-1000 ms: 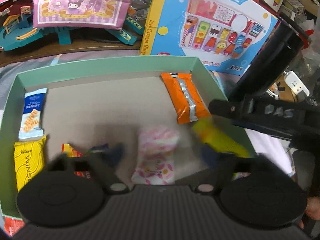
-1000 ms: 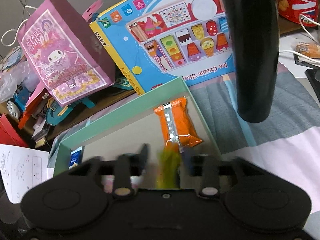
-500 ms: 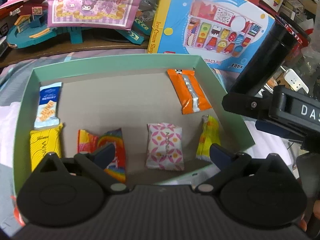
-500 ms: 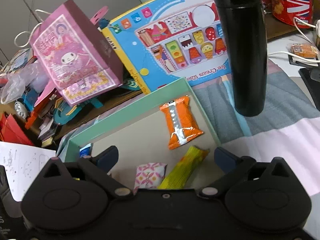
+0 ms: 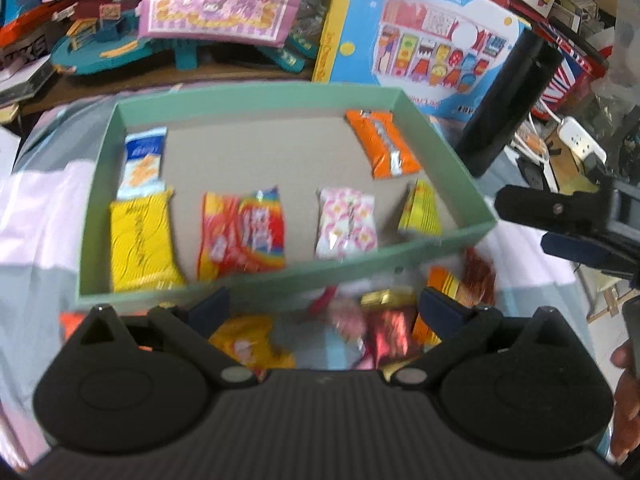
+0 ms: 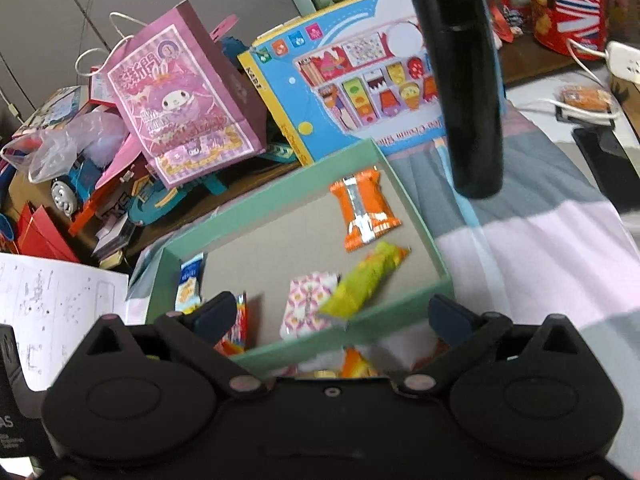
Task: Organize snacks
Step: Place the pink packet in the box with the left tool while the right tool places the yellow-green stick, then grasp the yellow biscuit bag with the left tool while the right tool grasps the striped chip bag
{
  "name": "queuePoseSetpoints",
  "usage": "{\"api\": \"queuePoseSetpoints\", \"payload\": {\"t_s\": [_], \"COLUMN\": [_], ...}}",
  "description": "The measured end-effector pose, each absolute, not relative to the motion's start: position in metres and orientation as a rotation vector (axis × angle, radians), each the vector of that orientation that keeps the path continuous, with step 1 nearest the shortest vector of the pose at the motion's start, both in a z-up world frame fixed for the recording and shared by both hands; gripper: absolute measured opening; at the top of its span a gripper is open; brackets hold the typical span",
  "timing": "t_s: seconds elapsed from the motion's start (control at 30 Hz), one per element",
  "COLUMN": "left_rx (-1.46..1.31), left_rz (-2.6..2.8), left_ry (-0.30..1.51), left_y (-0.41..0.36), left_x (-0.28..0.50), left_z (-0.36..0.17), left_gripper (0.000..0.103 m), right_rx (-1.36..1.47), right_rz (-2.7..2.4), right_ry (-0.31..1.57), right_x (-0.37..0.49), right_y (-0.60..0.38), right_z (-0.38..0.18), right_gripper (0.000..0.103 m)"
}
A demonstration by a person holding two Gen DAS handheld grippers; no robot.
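Observation:
A mint-green box point(image 5: 280, 96) point(image 6: 348, 336) holds several snack packets: an orange one point(image 5: 382, 148) point(image 6: 362, 210), a yellow-green one point(image 5: 420, 210) point(image 6: 362, 280), a pink-white one point(image 5: 346, 222) point(image 6: 308, 306), a red rainbow one point(image 5: 244, 232), a yellow one point(image 5: 140, 236) and a blue-white one point(image 5: 142, 162). More loose snacks point(image 5: 384, 328) lie in front of the box. My left gripper point(image 5: 324, 308) is open and empty above these loose snacks. My right gripper point(image 6: 332, 316) is open and empty over the box's near wall; it also shows in the left wrist view point(image 5: 560, 224).
A tall black flask point(image 6: 464, 88) point(image 5: 504, 100) stands right of the box. A blue toy box point(image 6: 360, 60) and a pink paper bag point(image 6: 184, 104) lean behind it. A power strip point(image 5: 578, 140) and cables lie at the right. A white paper sheet point(image 6: 52, 304) lies at the left.
The right gripper opened and let go of the yellow-green packet, which now lies in the box. Both grippers have drawn back toward me, so the loose snacks in front of the box now show.

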State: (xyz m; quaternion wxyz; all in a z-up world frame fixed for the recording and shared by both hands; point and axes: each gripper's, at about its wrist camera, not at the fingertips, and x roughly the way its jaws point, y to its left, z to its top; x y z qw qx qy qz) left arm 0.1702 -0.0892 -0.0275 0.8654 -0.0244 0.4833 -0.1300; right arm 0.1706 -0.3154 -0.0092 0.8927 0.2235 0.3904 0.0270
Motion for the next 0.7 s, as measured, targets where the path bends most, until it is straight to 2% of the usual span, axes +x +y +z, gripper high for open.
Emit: {"api": "queuePoseSetpoints", "payload": {"t_s": [0.33,0.7], "left_rx": [-0.067,-0.03], "left_rz": [-0.235,-0.222], "left_ry": [1.097,1.134], "left_y": [-0.07,-0.06], "left_x": [0.132,0.108], "left_z": [-0.06,-0.083], "left_gripper": [0.103,0.103], "right_rx": [0.437,0.365], "right_rz": [0.075,0.097], "right_ry": [0.867,0.873], "right_x": [0.134,0.138], "right_y": [-0.314,-0.318], "right_z": [-0.034,-0.052], "right_gripper": [0.103,0.103]}}
